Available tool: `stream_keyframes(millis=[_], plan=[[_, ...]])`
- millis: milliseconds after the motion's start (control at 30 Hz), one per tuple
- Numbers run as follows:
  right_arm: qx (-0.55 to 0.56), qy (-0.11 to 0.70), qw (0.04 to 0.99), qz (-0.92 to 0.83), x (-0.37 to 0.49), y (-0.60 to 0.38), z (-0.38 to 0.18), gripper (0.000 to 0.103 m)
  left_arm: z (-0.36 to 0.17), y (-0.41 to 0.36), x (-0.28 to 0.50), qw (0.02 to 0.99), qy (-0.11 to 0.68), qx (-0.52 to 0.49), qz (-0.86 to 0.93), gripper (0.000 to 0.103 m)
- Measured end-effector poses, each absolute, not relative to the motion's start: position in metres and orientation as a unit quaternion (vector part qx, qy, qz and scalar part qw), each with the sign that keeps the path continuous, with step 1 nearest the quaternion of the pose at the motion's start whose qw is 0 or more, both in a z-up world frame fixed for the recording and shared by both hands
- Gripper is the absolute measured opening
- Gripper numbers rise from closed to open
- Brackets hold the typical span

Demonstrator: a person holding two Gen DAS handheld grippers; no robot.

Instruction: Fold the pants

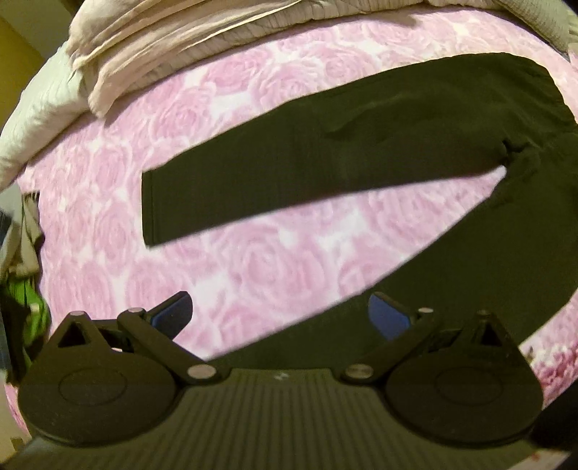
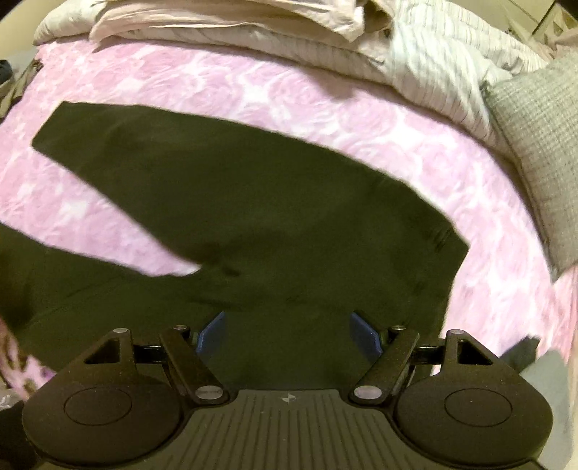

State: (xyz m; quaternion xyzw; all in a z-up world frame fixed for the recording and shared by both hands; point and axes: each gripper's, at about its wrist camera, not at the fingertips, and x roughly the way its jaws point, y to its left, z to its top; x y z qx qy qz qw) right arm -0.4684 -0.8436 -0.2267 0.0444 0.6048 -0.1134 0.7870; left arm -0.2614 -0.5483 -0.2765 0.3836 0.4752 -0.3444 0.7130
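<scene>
A pair of dark pants (image 1: 325,159) lies spread flat on a bed covered with a pink rose-patterned blanket (image 1: 253,260). The two legs are splayed apart in a V, with a wedge of pink blanket showing between them. From the left wrist view, one leg stretches out to the left across the middle of the bed and ends in a straight hem, while the other leg runs down toward the near edge and passes under the left gripper (image 1: 280,314). That gripper hangs over the bed with its jaws wide apart and nothing between them; its left blue pad is over bare blanket and its right blue pad is over the near leg. The right gripper (image 2: 287,332) hovers over the broad upper part of the pants (image 2: 253,217), near where the legs meet, and its jaws also stand wide apart with only dark cloth below them, not pinched. The waist end lies to the right in that view, its edge close to the pink blanket. Along the far side of the bed there is a heap of pale rumpled bedding (image 2: 253,25), and a grey knitted pillow (image 2: 538,144) rests at the far right. Both views are slightly blurred.
</scene>
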Motion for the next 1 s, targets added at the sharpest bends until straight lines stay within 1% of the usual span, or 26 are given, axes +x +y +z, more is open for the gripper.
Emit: stream_keyframes(millis=[167,300,367,433,533,633,667,733,800,867,1000], plan=[[0.030,0.598,0.792,-0.117,-0.444,-0.882,-0.234,0.072,-0.290,-0.579,-0.224,0.700,0.457,0.405,-0.370,0.102],[-0.013,0.582,0.809,-0.083,-0.423,-0.898,-0.241,0.072,-0.305,-0.601,-0.165,0.691,0.426,0.423,-0.403,0.101],[-0.040,0.581,0.810,-0.068,-0.411,-0.907,-0.248,0.072,-0.318,-0.613,-0.133,0.676,0.405,0.452,-0.417,0.096],[-0.059,0.583,0.808,-0.057,-0.401,-0.915,-0.257,0.072,-0.329,-0.621,-0.105,0.661,0.385,0.473,-0.436,0.095],[-0.078,0.589,0.803,-0.052,-0.389,-0.932,-0.272,0.072,-0.352,-0.632,-0.063,0.637,0.370,0.508,-0.447,0.087],[-0.077,0.592,0.800,-0.055,-0.383,-0.948,-0.288,0.072,-0.371,-0.636,-0.033,0.619,0.373,0.512,-0.464,0.083],[-0.078,0.594,0.799,-0.054,-0.381,-0.952,-0.295,0.072,-0.377,-0.638,-0.026,0.615,0.377,0.511,-0.468,0.079],[-0.081,0.597,0.797,-0.053,-0.377,-0.958,-0.304,0.071,-0.392,-0.640,-0.013,0.605,0.384,0.509,-0.477,0.076],[-0.079,0.599,0.795,-0.052,-0.370,-0.963,-0.312,0.071,-0.405,-0.642,-0.004,0.592,0.397,0.504,-0.487,0.076],[-0.078,0.600,0.794,-0.052,-0.366,-0.968,-0.318,0.070,-0.417,-0.645,0.002,0.586,0.403,0.509,-0.485,0.073],[-0.080,0.603,0.792,-0.062,-0.364,-0.974,-0.324,0.070,-0.427,-0.648,0.004,0.587,0.405,0.512,-0.478,0.072]])
